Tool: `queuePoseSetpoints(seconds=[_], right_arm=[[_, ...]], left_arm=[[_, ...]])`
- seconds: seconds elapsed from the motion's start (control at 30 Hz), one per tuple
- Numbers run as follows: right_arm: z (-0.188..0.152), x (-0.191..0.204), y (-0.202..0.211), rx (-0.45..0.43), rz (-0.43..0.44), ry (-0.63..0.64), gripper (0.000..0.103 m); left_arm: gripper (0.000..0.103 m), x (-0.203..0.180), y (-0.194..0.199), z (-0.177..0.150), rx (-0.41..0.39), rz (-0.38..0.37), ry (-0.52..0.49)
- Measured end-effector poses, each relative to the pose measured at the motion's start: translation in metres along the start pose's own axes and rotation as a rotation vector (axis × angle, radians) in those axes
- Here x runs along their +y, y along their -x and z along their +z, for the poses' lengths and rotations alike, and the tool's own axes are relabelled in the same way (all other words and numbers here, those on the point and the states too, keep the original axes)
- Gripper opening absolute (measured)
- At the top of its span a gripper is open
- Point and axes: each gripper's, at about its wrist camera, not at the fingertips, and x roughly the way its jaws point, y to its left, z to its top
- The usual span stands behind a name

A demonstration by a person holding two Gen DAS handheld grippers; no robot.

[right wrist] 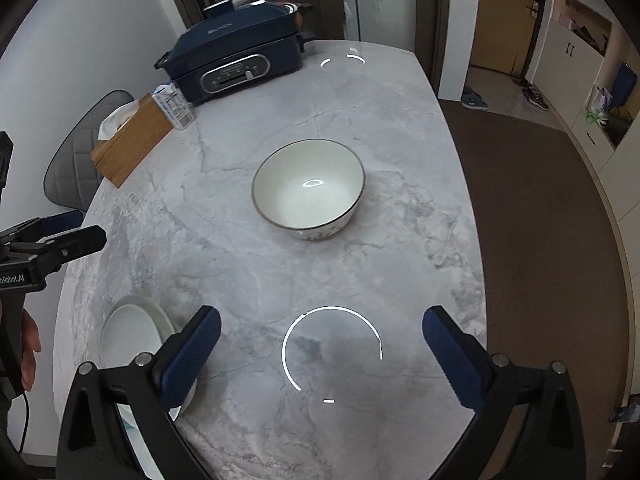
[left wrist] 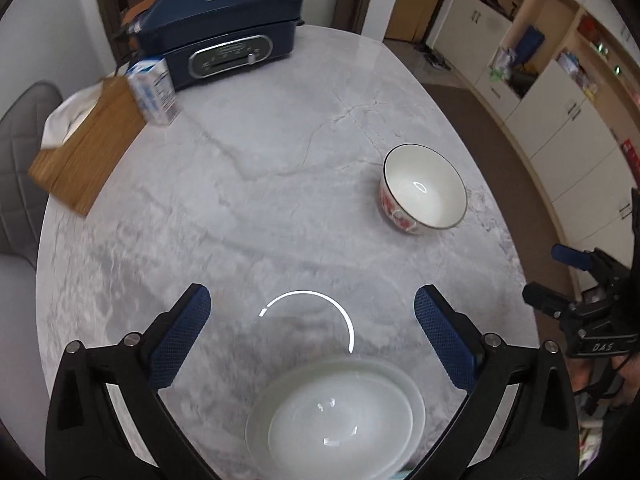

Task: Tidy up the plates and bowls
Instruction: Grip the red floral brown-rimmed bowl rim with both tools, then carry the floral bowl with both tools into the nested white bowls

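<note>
A white bowl with a red flower pattern and dark rim (left wrist: 424, 188) stands upright on the marble table (left wrist: 260, 160), also in the right wrist view (right wrist: 310, 186). White plates stacked (left wrist: 336, 416) lie near the front edge, below my left gripper (left wrist: 312, 312), which is open and empty above them. The stack also shows in the right wrist view (right wrist: 132, 336), partly hidden behind my finger. My right gripper (right wrist: 322, 330) is open and empty over bare table, short of the bowl. It shows at the right edge of the left wrist view (left wrist: 560, 280).
A dark blue electric cooker (left wrist: 224, 36) stands at the far end of the table. A wooden tissue box (left wrist: 88, 148) and a small carton (left wrist: 154, 90) stand at the far left. A grey chair (right wrist: 80, 160) is beside the table. Cabinets (left wrist: 560, 92) line the right wall.
</note>
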Motion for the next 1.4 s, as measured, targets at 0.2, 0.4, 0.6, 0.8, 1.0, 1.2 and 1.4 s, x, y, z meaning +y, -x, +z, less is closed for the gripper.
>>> queuePoseSetpoints(seconds=[0.2,0.4,0.6,0.8,1.0,1.2,1.4], right_arm=[[0.046,-0.03,-0.031,0.031,0.036,-0.092,0.098],[0.077,-0.048,-0.079,0.092,0.011,-0.168,0.064],[0.084,-0.051,-0.112,0.14,0.054,-0.195,0.064],[0.085,-0.047,-0.138,0.195,0.042,-0.178,0.041],[0.087,-0.034,-0.14,0.193,0.076,-0.131,0.015],[0.085,-0.027,-0.137,0.195,0.067,-0.123,0.013],[0.088,-0.012,-0.109,0.167,0.07,-0.086,0.012]], left_arm=[[0.103,-0.036,-0.056,0.062,0.048,0.009,-0.062],[0.102,-0.061,-0.121,0.091,0.119,0.051,-0.062],[0.102,-0.066,-0.161,0.094,0.155,0.035,-0.067],[0.048,-0.061,-0.188,0.091,0.2,-0.041,-0.029],[0.014,-0.076,-0.19,0.09,0.184,-0.081,-0.06],[0.01,-0.08,-0.186,0.085,0.183,-0.07,-0.065],[0.01,-0.074,-0.142,0.076,0.143,-0.07,-0.079]])
